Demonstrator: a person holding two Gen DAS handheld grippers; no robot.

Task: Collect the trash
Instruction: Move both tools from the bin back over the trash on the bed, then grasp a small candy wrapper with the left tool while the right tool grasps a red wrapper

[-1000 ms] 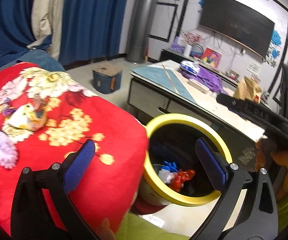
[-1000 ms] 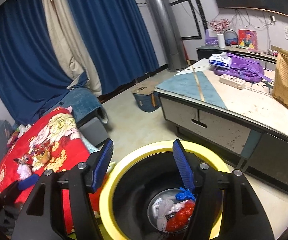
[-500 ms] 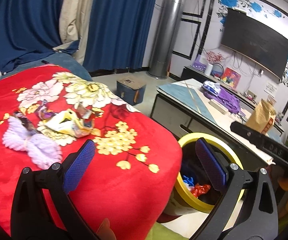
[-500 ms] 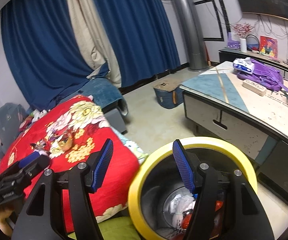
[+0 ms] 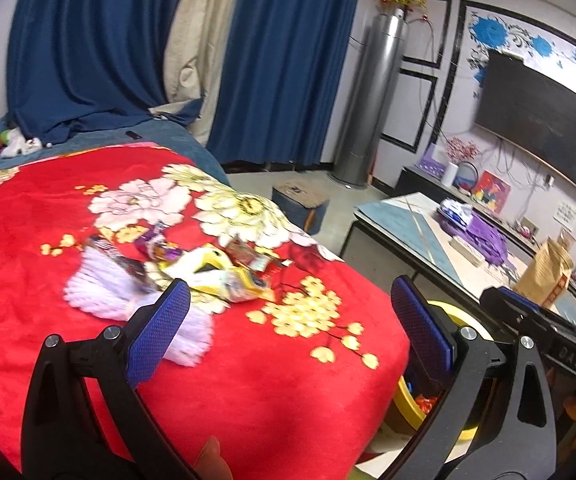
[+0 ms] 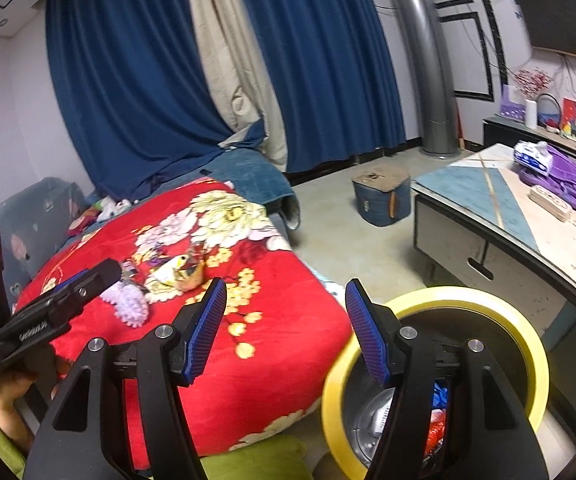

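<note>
1. Two hand-held grippers point forward and slightly down over the near corner of a bed covered by a red flowered blanket (image 5: 247,380); past the blanket's right edge lies open floor (image 6: 352,236), and beyond that a low bench (image 6: 488,208).
2. The left hand-held gripper (image 5: 288,328) has its jaws wide apart with nothing between them; the blue pads (image 5: 159,332) frame the blanket.
3. The right hand-held gripper (image 6: 283,332) is likewise open and empty, its right finger over the rim of the bin (image 6: 528,344).
4. The trash, a cluster of wrappers (image 5: 215,272), lies on the blanket just ahead of the left hand-held gripper's left finger, touching a lilac fluffy thing (image 5: 103,292) beside it.
5. The yellow-rimmed bin stands on the floor against the bed's corner, below and right of both hand-held grippers, with red and blue scraps (image 6: 438,420) inside.
6. A hand (image 6: 7,400) in a green sleeve holds the left hand-held gripper at the left of the right view.
7. Blue curtains (image 5: 99,40) hang behind the bed; a dark screen (image 5: 540,116) is on the right wall.
</note>
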